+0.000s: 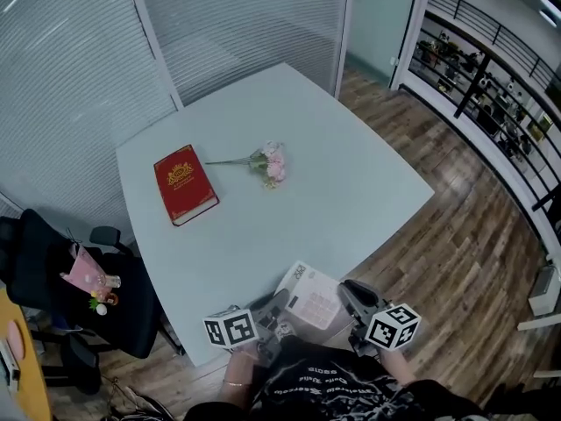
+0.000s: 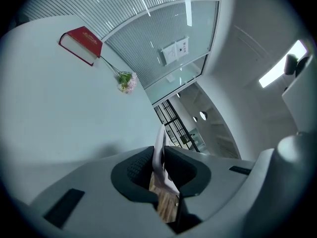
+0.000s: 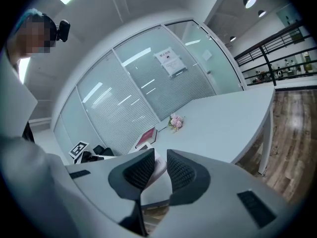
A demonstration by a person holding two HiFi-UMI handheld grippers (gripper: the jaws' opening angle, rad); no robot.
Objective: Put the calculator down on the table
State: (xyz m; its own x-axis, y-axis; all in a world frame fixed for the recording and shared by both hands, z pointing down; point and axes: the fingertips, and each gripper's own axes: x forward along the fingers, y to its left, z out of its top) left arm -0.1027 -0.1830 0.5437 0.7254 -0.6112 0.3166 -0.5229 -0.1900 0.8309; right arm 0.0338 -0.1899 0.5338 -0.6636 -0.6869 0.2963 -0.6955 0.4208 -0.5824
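Left hand-held gripper (image 2: 159,156): jaws nearly together, clamped on the thin left edge of the calculator (image 1: 313,298). Right hand-held gripper (image 3: 158,171): jaws a little wider, closed on the calculator's opposite side. The white calculator spans between the two, keys facing up, at the near edge of the surface (image 1: 351,182) and partly over the wood floor (image 1: 456,261). Well beyond it on the surface are a red book (image 1: 185,183) and, near the book, a pink flower sprig (image 1: 270,164).

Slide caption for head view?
Left claw and right claw hold the calculator at the near table edge; red book, flowers beyond.
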